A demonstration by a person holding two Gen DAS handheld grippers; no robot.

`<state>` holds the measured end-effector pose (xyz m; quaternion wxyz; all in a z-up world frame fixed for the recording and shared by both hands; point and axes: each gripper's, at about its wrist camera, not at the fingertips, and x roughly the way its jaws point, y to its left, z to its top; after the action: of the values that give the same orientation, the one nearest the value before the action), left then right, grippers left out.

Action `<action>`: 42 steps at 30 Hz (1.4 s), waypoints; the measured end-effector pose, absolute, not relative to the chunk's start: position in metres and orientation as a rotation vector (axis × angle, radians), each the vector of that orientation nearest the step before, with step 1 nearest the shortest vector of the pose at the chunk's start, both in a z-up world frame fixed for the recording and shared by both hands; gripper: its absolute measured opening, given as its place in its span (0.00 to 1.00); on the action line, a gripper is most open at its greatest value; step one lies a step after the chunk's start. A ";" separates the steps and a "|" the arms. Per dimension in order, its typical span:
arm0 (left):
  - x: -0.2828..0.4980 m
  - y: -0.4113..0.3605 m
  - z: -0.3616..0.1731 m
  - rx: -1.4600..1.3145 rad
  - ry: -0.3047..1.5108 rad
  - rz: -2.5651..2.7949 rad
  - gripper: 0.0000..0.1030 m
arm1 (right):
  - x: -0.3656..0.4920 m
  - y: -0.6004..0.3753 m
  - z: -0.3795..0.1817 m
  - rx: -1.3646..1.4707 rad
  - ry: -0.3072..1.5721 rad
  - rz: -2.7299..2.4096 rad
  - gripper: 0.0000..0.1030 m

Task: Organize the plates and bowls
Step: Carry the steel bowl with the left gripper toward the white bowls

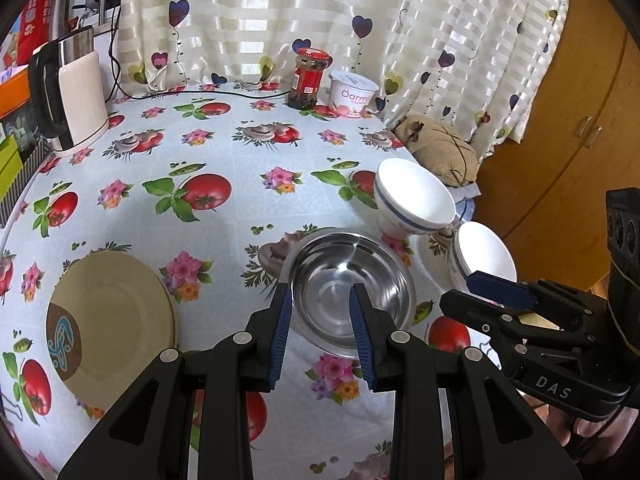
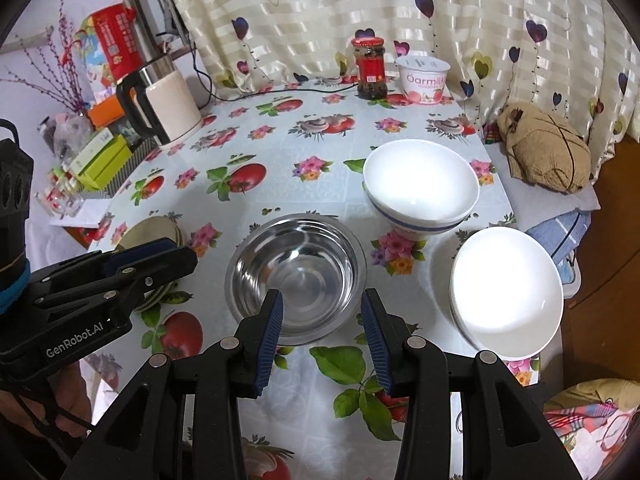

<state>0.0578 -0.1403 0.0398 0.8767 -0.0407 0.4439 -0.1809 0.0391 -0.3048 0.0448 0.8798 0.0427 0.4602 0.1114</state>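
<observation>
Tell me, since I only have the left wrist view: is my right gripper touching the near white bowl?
Observer: No. The right gripper is open over the steel bowl's near rim. The near white bowl sits apart, to its right.
Operator: Anything inside that white bowl?
Observer: Nothing. Its whole inside shows here, and it is empty.
Operator: What's off the table's near right corner?
Observer: A plaid cloth lies there, lower than the tabletop.
</observation>
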 end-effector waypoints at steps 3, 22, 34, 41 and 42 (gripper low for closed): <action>0.058 -0.140 0.041 -0.103 0.929 -0.393 0.30 | 0.038 -0.305 0.044 0.093 0.961 0.230 0.39; 0.086 -0.158 0.031 -0.095 0.956 -0.412 0.30 | 0.058 -0.324 0.047 0.101 0.953 0.221 0.39; 0.102 -0.167 0.030 -0.096 0.967 -0.422 0.30 | 0.072 -0.335 0.045 0.120 0.952 0.226 0.39; 0.109 -0.173 0.034 -0.102 0.962 -0.435 0.30 | 0.080 -0.342 0.046 0.120 0.950 0.211 0.39; 0.110 -0.175 0.035 -0.103 0.960 -0.438 0.30 | 0.080 -0.343 0.046 0.120 0.949 0.210 0.39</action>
<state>0.1103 -0.1748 0.0349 0.8627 -0.0492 0.4578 -0.2091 0.0802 -0.3427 0.0462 0.8826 0.0577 0.4557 0.1007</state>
